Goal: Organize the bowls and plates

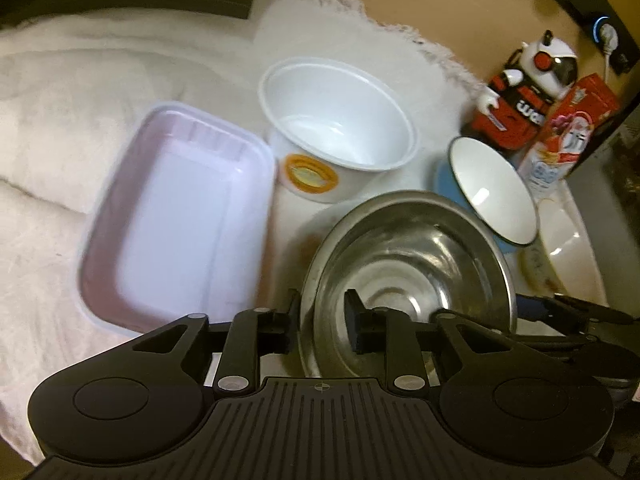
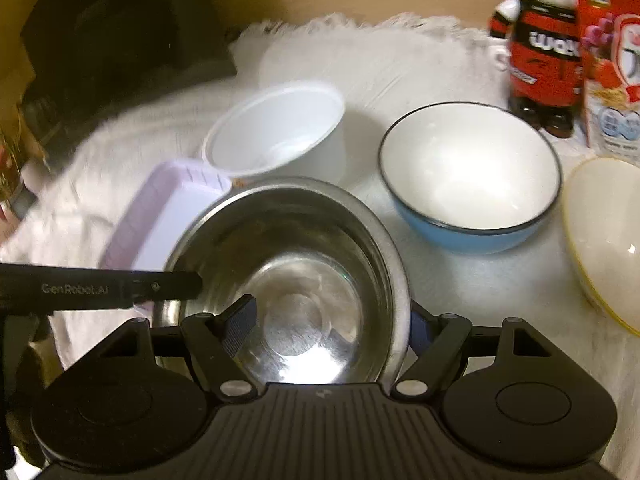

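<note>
A steel bowl (image 1: 408, 276) sits on the white cloth; it also shows in the right wrist view (image 2: 292, 280). My left gripper (image 1: 322, 326) straddles its left rim, one finger outside, one inside, with a gap to the rim. My right gripper (image 2: 332, 328) straddles its right rim, jaws apart. A blue bowl with white inside (image 2: 468, 172) stands right of it, tilted in the left wrist view (image 1: 496, 196). A white plastic tub (image 1: 340, 120) and a lilac rectangular tray (image 1: 176, 216) lie behind and left.
A cream bowl with yellow rim (image 2: 608, 236) is at the far right. A red toy robot (image 1: 516, 92) and a red carton (image 1: 568, 128) stand at the back right. A dark box (image 2: 120, 40) sits at the back left.
</note>
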`<state>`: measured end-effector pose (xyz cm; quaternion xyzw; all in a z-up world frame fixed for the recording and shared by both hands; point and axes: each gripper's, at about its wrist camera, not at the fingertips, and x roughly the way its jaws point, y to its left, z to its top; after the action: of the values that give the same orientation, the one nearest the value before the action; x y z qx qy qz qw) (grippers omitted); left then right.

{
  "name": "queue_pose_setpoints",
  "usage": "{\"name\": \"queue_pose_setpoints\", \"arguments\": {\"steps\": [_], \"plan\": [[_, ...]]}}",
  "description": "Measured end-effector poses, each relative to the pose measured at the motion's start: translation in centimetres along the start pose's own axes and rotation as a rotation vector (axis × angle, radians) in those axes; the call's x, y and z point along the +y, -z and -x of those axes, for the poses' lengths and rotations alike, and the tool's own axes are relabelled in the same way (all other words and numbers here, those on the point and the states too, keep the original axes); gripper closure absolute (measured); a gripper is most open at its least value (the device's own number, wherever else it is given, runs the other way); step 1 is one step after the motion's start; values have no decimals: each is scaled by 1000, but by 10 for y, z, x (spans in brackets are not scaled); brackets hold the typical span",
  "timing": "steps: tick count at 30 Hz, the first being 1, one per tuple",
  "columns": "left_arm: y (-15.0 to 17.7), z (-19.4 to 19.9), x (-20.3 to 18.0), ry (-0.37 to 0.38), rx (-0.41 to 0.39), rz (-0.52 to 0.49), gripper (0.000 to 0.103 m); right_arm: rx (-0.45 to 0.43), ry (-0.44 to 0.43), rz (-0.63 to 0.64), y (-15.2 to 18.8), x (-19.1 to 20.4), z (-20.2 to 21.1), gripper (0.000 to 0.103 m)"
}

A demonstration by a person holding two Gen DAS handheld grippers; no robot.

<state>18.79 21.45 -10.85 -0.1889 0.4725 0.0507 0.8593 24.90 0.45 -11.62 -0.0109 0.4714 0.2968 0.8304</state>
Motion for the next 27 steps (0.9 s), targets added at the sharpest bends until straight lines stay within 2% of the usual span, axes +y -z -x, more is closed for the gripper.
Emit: {"name": "queue_pose_setpoints", "arguments": {"steps": [4,6,10,15,17,24,27], "plan": [[2,8,0,-92,-49,-55,79,-16,42,51,4,5,0,25],[3,7,2,-116,-51,-67,73,-28,52,52,5,3,5,25],[2,7,11,-81,-52,-29,69,-42,65,35,4,-3,8,25],[7,-7,17,-38,21,33,70,-19,77,-27,4,-18,-2,24],[9,-7,19,-15,29,50,74,0,58,-61,7,-24,-5,24],[7,-3,22,41,27,71,73,25,22,-125,15,-31,-6,23],[8,-4,26,56,27,87,73,46,-37,-150,16,-29,-10,23]]}}
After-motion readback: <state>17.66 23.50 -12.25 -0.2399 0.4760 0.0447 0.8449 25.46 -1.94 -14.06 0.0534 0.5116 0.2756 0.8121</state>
